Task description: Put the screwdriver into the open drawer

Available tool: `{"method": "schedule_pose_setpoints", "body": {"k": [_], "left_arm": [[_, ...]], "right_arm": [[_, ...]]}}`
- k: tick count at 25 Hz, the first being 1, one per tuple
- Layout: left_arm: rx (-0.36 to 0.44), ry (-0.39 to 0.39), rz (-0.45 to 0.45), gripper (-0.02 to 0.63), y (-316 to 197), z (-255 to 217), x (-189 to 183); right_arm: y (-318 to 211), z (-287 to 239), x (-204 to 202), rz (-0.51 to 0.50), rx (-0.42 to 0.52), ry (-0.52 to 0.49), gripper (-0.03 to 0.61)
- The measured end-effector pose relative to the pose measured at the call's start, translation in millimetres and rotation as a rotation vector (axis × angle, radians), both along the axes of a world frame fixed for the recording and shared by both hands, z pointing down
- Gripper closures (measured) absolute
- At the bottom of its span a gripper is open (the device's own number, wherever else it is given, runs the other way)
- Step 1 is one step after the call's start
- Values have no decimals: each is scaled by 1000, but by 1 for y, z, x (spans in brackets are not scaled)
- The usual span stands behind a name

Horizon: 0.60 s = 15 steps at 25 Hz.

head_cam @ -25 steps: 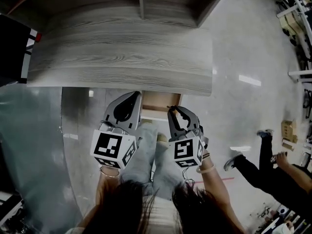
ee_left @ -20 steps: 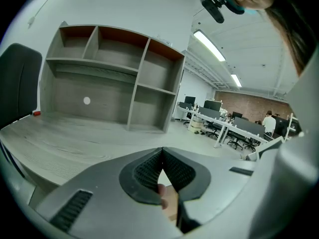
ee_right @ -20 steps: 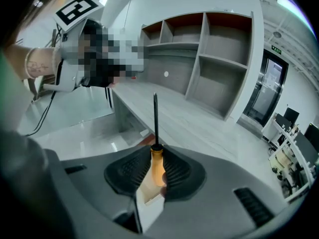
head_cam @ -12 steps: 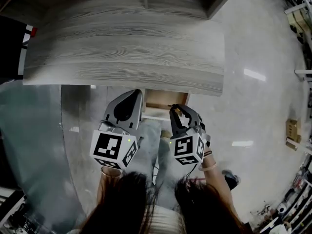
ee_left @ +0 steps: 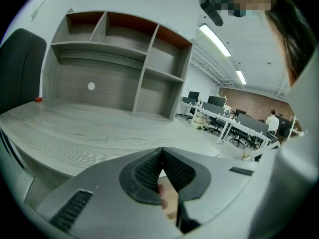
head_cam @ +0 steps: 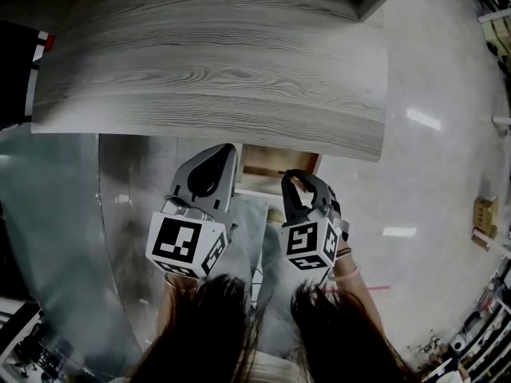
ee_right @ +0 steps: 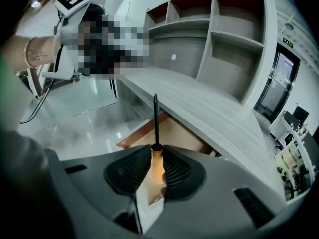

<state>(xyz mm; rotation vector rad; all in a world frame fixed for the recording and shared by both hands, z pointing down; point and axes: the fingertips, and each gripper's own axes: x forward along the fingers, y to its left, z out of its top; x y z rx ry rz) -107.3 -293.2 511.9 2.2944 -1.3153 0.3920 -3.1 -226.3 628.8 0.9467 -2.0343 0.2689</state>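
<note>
My right gripper point(ee_right: 157, 152) is shut on the screwdriver's orange handle point(ee_right: 157, 167). Its thin black shaft point(ee_right: 155, 118) points straight out past the jaws. Beyond the shaft lies the open drawer point(ee_right: 172, 132), tan inside, under the edge of the grey wooden desk point(ee_right: 214, 108). In the head view the right gripper point(head_cam: 297, 183) hangs just in front of the drawer point(head_cam: 267, 166). My left gripper point(head_cam: 227, 152) is beside it on the left, at the desk's front edge. In the left gripper view the left gripper point(ee_left: 161, 152) is shut with nothing between its pads.
A grey shelf unit point(ee_left: 124, 59) with open compartments stands at the back of the desk point(ee_left: 89, 128). Glossy grey floor point(head_cam: 431, 174) spreads to the right. Office desks and chairs point(ee_left: 234, 123) stand further off.
The head view has shifted so that the desk fills more of it. Both grippers keep their places by the drawer. The person seen at the right a second ago is out of view.
</note>
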Motion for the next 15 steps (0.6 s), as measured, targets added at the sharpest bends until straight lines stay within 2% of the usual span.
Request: {"method": "schedule_pose_setpoints", "body": {"k": [15], "left_arm": [[-40,-5,-1,600,1,47,-2]], "right_arm": [[6,61,-9,-61,-94,65,489]]}}
